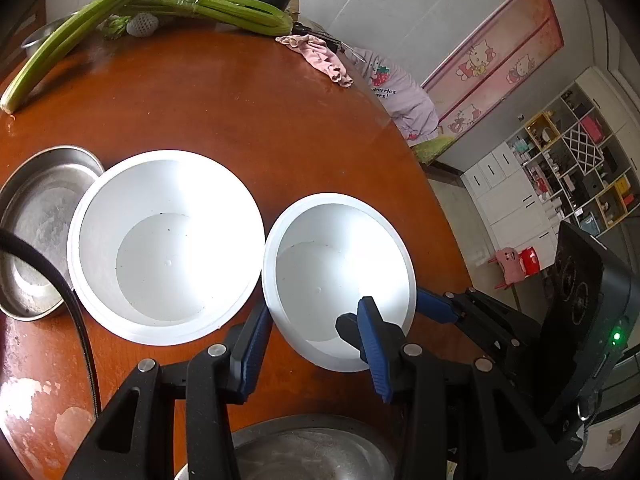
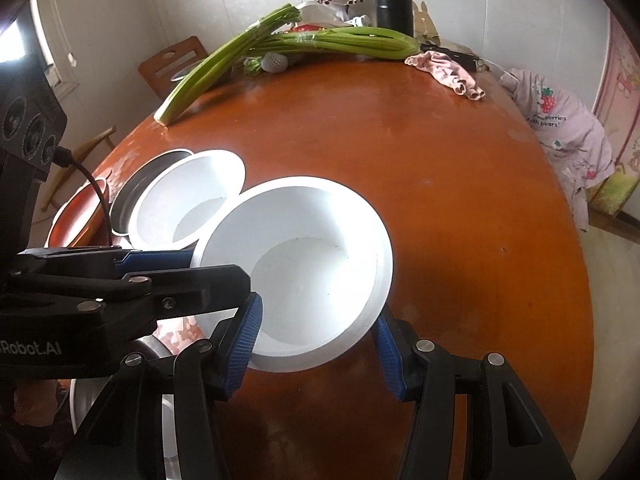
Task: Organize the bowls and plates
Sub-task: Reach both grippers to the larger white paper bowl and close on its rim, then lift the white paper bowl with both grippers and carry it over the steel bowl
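My left gripper (image 1: 316, 344) and my right gripper (image 2: 316, 338) both clamp the rim of the smaller white bowl (image 2: 304, 264), beside a larger white bowl (image 1: 164, 244) on the brown table (image 2: 420, 160).

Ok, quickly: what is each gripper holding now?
Left gripper: astride the small bowl rim; grip cannot be told.
Right gripper: closed on that bowl.

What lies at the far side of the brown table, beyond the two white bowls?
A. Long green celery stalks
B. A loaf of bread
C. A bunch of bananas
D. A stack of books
A: long green celery stalks lie across the far edge of the table, past the white bowls.
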Action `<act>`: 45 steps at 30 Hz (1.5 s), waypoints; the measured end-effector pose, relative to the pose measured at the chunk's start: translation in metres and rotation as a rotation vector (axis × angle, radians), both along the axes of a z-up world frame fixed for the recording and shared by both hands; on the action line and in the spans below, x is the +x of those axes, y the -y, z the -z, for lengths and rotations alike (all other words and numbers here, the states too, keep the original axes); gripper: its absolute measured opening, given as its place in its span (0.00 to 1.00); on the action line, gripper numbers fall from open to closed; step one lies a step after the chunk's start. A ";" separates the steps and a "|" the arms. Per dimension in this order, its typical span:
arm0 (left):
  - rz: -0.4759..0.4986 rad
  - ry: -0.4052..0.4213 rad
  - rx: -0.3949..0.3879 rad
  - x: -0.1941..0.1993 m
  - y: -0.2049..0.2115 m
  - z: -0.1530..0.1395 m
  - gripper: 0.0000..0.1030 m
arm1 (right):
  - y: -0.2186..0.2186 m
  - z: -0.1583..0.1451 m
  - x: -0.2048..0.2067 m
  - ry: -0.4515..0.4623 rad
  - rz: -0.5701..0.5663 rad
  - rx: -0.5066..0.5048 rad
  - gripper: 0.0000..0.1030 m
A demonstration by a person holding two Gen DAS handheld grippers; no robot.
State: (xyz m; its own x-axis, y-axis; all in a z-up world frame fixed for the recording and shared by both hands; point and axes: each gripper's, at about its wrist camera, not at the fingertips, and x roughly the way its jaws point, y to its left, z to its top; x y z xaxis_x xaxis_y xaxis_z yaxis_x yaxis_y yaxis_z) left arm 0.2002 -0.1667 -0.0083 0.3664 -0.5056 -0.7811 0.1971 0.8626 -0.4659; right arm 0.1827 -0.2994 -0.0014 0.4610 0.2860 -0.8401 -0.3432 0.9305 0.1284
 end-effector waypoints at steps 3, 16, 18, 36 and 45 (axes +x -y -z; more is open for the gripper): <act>0.005 0.009 -0.006 -0.002 0.001 -0.003 0.42 | 0.001 -0.003 -0.003 0.007 0.004 0.003 0.55; 0.007 0.075 0.013 -0.023 -0.003 -0.025 0.42 | -0.001 -0.023 -0.020 0.051 -0.002 0.020 0.55; 0.004 0.089 0.017 -0.029 -0.005 -0.031 0.42 | -0.002 -0.028 -0.024 0.059 -0.005 0.026 0.55; -0.035 0.172 0.021 -0.075 -0.032 -0.057 0.42 | -0.027 -0.057 -0.070 0.135 -0.060 0.046 0.55; -0.060 0.198 0.028 -0.101 -0.046 -0.064 0.42 | -0.040 -0.064 -0.091 0.152 -0.091 0.056 0.55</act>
State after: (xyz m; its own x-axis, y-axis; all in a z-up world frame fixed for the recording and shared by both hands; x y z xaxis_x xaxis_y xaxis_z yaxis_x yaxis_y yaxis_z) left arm 0.0996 -0.1209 0.0560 0.5432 -0.4573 -0.7042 0.2303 0.8877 -0.3988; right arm 0.0918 -0.2591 0.0622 0.5513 0.3771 -0.7442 -0.4454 0.8873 0.1196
